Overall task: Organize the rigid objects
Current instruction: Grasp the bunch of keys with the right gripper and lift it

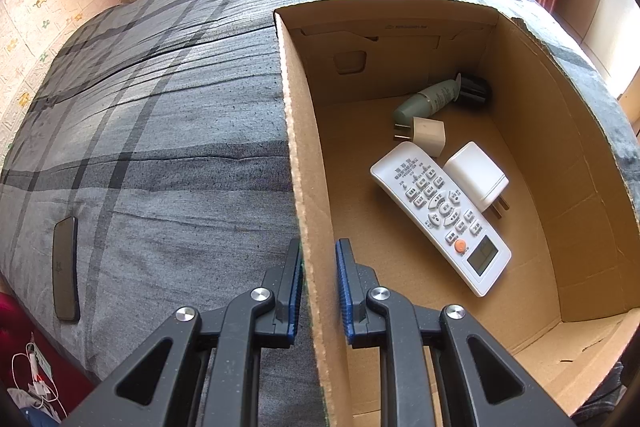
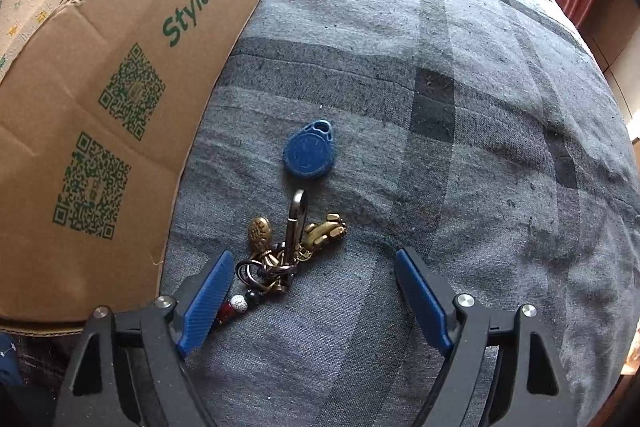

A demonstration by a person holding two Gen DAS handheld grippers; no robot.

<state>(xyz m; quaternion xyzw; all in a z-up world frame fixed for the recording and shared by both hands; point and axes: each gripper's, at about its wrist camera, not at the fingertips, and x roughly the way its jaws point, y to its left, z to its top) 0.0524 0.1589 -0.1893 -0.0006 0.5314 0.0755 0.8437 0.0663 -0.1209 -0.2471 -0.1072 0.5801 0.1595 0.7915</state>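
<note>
Blue pads of the right claw [image 2: 314, 291] stand wide apart just above the bed [image 2: 460, 187], pressing on nothing. Between them, closer to the left pad, lies a bunch of keys [image 2: 280, 259]: a grey metal clip pointing away from the camera, several dark rings, two brass charms (one round, one shaped like a small foot or figure), and a short string of beads in red, white and black. The beads touch or run under the inner edge of the left pad; I cannot tell which. The right pad is well apart from the bunch. Just beyond the clip, on the grey checked bed cover, lies a blue key tag [image 2: 309, 151], flat and drop-shaped, with a hole at its far end. It is apart from the keys and outside the pads.

To the left of the keys stands a cardboard box [image 2: 120, 87] with green letters "Style Myself" and two green printed codes on its wall.

From the left wrist view, the left claw [image 1: 318, 291] is closed on the near wall of the same cardboard box, one pad outside and one pad inside. On the bottom of the box lie a white remote control [image 1: 440, 215] with an orange button, two white chargers [image 1: 476, 175], and a pale green tube with dark cap [image 1: 436, 99]. On the bed, far left of the box, lies a dark phone [image 1: 65, 269].
</note>
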